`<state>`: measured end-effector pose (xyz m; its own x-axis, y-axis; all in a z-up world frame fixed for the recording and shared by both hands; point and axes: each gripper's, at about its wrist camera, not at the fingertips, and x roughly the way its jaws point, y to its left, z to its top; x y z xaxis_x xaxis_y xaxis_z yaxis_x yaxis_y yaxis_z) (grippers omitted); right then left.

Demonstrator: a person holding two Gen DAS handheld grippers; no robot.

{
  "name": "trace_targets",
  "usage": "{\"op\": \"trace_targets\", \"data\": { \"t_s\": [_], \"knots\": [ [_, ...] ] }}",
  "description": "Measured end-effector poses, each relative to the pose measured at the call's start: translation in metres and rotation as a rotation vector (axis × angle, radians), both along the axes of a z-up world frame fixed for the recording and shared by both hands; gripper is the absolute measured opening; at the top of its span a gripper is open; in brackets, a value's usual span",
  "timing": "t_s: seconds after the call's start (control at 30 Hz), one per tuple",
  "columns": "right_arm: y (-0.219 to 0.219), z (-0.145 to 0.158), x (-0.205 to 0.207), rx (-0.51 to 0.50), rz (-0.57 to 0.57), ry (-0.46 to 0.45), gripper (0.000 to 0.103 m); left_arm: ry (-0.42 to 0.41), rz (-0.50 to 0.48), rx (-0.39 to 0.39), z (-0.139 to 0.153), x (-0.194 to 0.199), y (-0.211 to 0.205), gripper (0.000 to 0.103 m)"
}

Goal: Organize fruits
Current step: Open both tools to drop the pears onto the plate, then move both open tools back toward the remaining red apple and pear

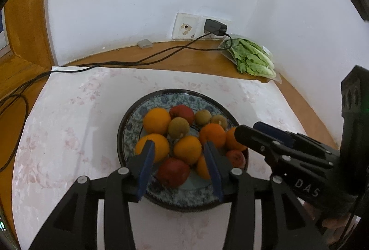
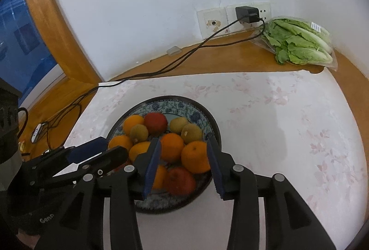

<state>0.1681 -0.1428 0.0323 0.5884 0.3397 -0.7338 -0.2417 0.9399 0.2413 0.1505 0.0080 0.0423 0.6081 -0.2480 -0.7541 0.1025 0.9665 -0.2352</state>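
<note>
Left wrist view first: cable (image 1: 76, 69) snakes in from the left across the wooden desk (image 1: 20, 132) and up to a charger (image 1: 215, 27) in the wall socket. Left gripper (image 1: 180, 155) hangs over the near side of the plate (image 1: 129, 125) with its jaws apart, nothing pinched, just an orange (image 1: 187, 149) and an apple (image 1: 173, 171) showing through the gap. Plate sits mid-cloth (image 1: 62, 125), piled with oranges, apples and kiwis (image 1: 178, 127). Right gripper (image 1: 248, 130) pokes in at the plate's right edge. Bagged lettuce (image 1: 253, 61) lies back right by the wall. Right wrist view: right gripper (image 2: 183, 157) is loose too, jaws spread over the fruit, gripping nothing.
</note>
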Motion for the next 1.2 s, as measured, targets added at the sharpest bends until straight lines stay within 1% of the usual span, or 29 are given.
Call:
{"op": "trace_targets", "data": {
  "t_s": [0.33, 0.47, 0.6, 0.73, 0.9, 1.1, 1.2],
  "knots": [
    [-0.003, 0.014, -0.035, -0.004, -0.004, 0.012, 0.042, 0.016, -0.016, 0.012, 0.011, -0.027, -0.006, 0.049],
    [-0.008, 0.017, -0.051, 0.028, -0.011, 0.038, 0.042, 0.031, -0.017, 0.026, 0.012, -0.040, -0.006, 0.050],
    [-0.012, 0.019, -0.068, 0.042, -0.018, 0.042, 0.042, 0.040, -0.025, 0.040, 0.013, -0.053, -0.007, 0.050],
    [-0.014, 0.019, -0.085, 0.043, -0.017, 0.044, 0.042, 0.049, -0.023, 0.027, 0.013, -0.070, -0.005, 0.050],
    [-0.013, 0.019, -0.107, 0.013, -0.012, 0.027, 0.042, 0.065, -0.018, 0.026, 0.010, -0.090, -0.005, 0.051],
    [-0.015, 0.012, -0.128, 0.010, -0.003, 0.022, 0.042, 0.086, -0.010, 0.002, 0.004, -0.107, -0.002, 0.051],
    [-0.015, 0.008, -0.136, 0.011, -0.001, 0.025, 0.042, 0.091, -0.009, 0.004, 0.002, -0.114, -0.002, 0.051]
  ]
}}
